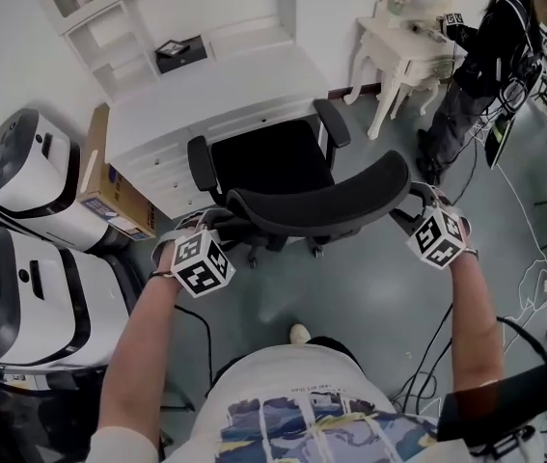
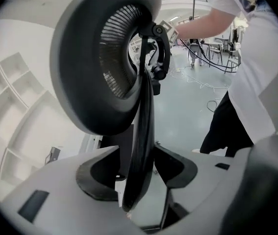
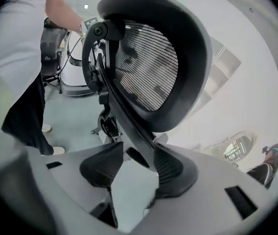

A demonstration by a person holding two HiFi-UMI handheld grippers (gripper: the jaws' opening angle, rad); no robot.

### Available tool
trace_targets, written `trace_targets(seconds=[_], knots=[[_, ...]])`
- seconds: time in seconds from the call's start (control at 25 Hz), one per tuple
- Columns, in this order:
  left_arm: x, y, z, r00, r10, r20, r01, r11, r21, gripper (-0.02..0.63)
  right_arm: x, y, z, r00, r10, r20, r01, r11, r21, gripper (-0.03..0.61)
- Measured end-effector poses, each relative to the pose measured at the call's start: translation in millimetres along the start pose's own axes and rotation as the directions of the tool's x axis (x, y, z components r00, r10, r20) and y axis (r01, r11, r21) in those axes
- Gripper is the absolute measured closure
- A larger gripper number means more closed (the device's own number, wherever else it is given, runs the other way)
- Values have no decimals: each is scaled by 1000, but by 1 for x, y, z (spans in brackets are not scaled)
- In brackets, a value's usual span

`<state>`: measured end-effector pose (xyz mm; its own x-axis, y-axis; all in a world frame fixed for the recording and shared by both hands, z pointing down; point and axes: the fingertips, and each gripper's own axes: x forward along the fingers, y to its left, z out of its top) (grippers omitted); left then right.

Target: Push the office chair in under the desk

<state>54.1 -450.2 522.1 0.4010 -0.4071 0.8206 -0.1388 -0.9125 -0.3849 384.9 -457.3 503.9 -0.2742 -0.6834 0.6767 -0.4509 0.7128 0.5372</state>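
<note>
A black office chair stands at the white desk (image 1: 215, 90), its seat (image 1: 268, 157) partly under the desktop. Its curved mesh backrest (image 1: 321, 201) faces me. My left gripper (image 1: 217, 228) is at the backrest's left end, my right gripper (image 1: 410, 210) at its right end. In the left gripper view the backrest's black frame strut (image 2: 146, 106) runs between the jaws of the left gripper (image 2: 138, 173), which stand open with gaps beside it. In the right gripper view the strut (image 3: 129, 116) passes through the right gripper (image 3: 139, 168), leaning on one pad (image 3: 175, 173); the other pad stays clear.
Two white machines (image 1: 22, 181) (image 1: 32, 297) and a cardboard box (image 1: 109, 186) stand left of the desk. A small white table (image 1: 403, 51) and a standing person (image 1: 485, 56) are at the back right. Cables (image 1: 533, 287) lie on the floor at right.
</note>
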Motion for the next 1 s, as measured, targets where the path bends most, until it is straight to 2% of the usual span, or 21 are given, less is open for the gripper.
trace_targets(seconds=[0.08, 0.16, 0.28, 0.36, 0.44, 0.52, 0.72, 1.0], knots=[[-12, 1, 1, 999, 14, 36, -13, 1000, -24, 381, -9, 6, 0, 1000, -20, -8, 20, 999, 30, 408], [-25, 1, 3, 997, 19, 74, -16, 999, -43, 382, -17, 15, 1, 999, -37, -24, 39, 998, 57, 425], [-43, -7, 2, 992, 22, 125, -13, 998, -67, 392, -29, 34, 8, 998, -57, -28, 59, 993, 105, 483], [-56, -10, 0, 986, 31, 163, -15, 995, -97, 420, -38, 48, 18, 998, -62, -13, 63, 985, 161, 508], [-68, -15, -1, 978, 40, 203, -13, 991, -134, 485, -46, 67, 27, 999, -49, 5, 46, 972, 231, 526], [-78, -25, -2, 968, 34, 250, 9, 986, -166, 533, -54, 87, 38, 999, -31, 25, 22, 954, 297, 532], [-103, -57, -1, 932, -8, 362, 104, 964, -246, 592, -76, 133, 67, 996, -31, 87, -12, 892, 451, 548], [-143, -93, -3, 882, -18, 471, 199, 920, -338, 600, -103, 189, 112, 983, -72, 168, -40, 814, 579, 552]])
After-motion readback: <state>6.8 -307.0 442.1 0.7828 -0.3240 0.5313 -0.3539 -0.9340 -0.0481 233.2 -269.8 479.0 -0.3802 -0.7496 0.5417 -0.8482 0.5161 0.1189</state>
